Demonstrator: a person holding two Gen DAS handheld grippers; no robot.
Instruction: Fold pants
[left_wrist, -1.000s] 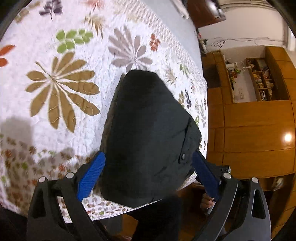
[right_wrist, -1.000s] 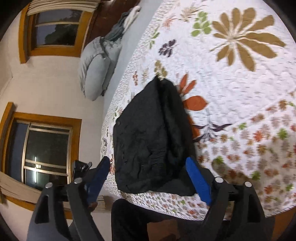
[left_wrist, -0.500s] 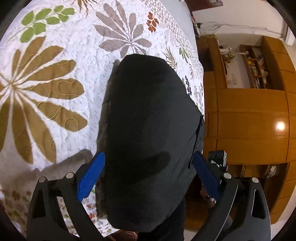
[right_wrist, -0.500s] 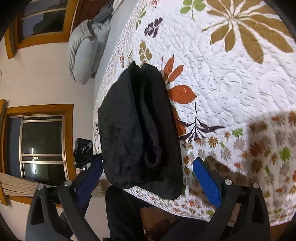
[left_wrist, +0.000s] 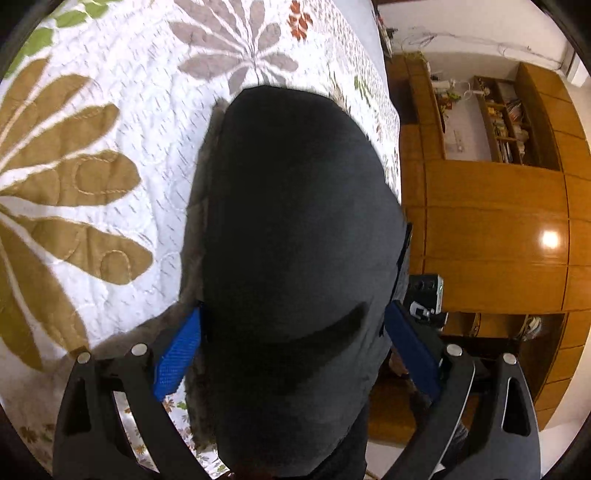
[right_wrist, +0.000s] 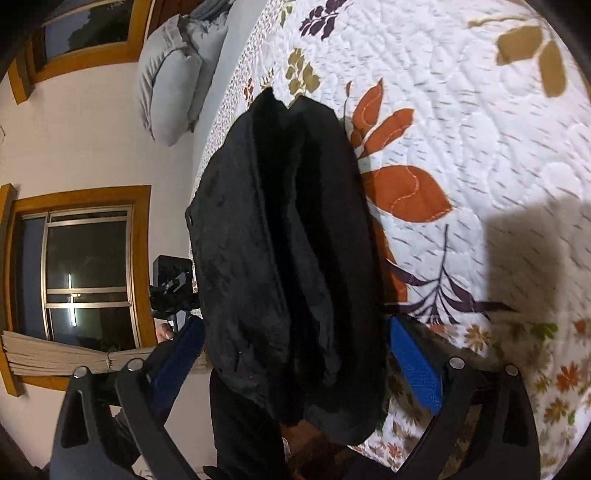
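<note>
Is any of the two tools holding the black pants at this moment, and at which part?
Nothing is held. Left tool and right tool are both open, fingers either side of the black pants on the quilt.

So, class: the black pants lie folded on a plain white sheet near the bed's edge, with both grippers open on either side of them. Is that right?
Not quite. The black pants lie on a white quilt printed with coloured leaves and flowers, not a plain sheet; both wrist views show it. The rest holds: the left gripper and right gripper are open around the pants.
</note>
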